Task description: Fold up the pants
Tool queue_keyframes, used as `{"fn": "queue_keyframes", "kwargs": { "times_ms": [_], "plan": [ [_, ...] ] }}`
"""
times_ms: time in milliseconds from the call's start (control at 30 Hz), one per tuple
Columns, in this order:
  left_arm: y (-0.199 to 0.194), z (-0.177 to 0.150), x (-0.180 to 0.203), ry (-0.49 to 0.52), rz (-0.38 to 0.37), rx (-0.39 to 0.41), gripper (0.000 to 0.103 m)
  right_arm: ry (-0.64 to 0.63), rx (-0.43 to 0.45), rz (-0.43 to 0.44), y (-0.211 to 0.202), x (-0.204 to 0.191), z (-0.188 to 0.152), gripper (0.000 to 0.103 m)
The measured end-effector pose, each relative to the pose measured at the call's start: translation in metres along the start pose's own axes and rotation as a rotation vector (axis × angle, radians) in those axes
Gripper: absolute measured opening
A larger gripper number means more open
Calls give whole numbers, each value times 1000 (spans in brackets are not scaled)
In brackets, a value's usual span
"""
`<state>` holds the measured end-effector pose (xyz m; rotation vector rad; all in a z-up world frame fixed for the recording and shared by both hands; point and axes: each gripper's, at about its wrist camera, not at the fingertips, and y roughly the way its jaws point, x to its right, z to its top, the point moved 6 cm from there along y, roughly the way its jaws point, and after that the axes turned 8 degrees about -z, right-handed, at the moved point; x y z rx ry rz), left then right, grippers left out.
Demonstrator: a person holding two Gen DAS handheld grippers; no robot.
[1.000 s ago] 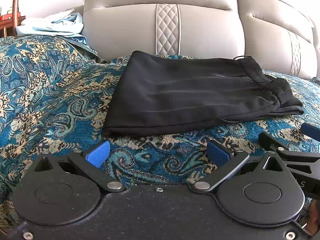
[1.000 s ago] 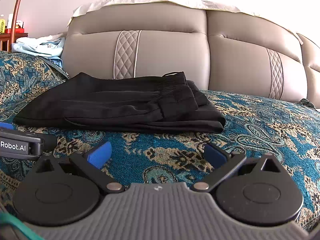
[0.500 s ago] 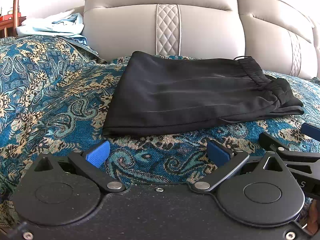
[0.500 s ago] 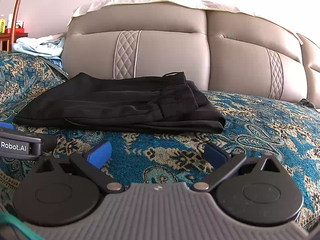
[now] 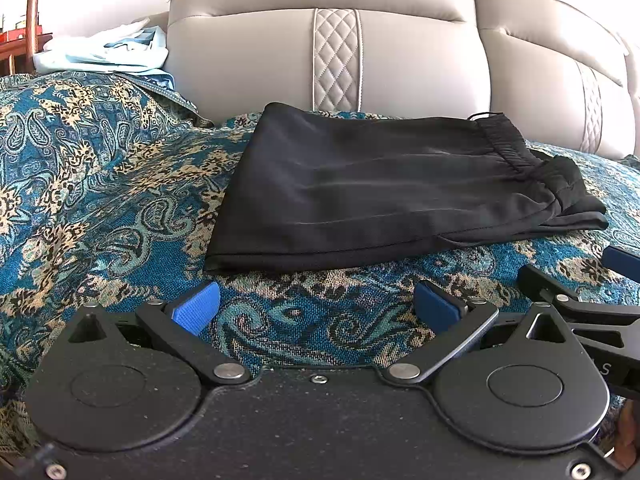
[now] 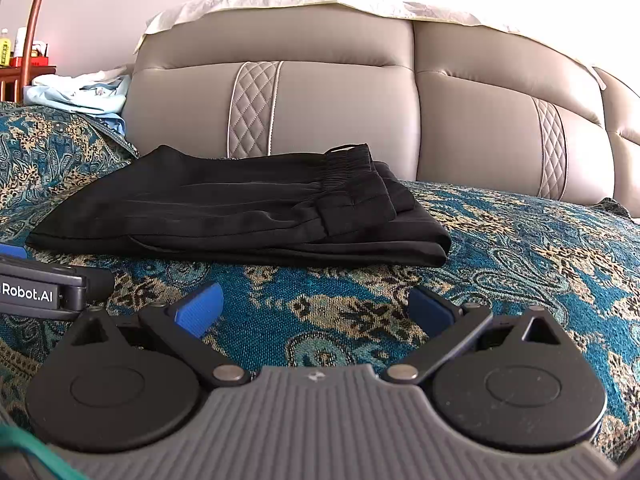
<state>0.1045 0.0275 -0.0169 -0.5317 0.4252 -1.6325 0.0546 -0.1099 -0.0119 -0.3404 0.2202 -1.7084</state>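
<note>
Black pants lie folded into a flat rectangle on the blue paisley bedspread, elastic waistband on top toward the right. The same pants fill the middle of the right wrist view. My left gripper sits open just in front of the pants' near edge, nothing between its blue pads. My right gripper is also open and empty, a short way before the pants' near right corner. The two grippers rest side by side; the left one's body shows at the right wrist view's left edge.
A padded grey headboard rises right behind the pants. Light blue clothes are piled at the back left on a raised part of the bedspread. A wooden stand with small items is at the far left. Open bedspread stretches to the right.
</note>
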Motion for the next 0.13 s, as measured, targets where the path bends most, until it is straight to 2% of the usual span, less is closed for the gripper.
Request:
{"fn": "queue_keyframes", "kwargs": {
  "times_ms": [133],
  "plan": [
    [0, 0, 0, 1, 1, 1, 103, 0, 0, 0, 0, 0, 0, 103]
  ]
}}
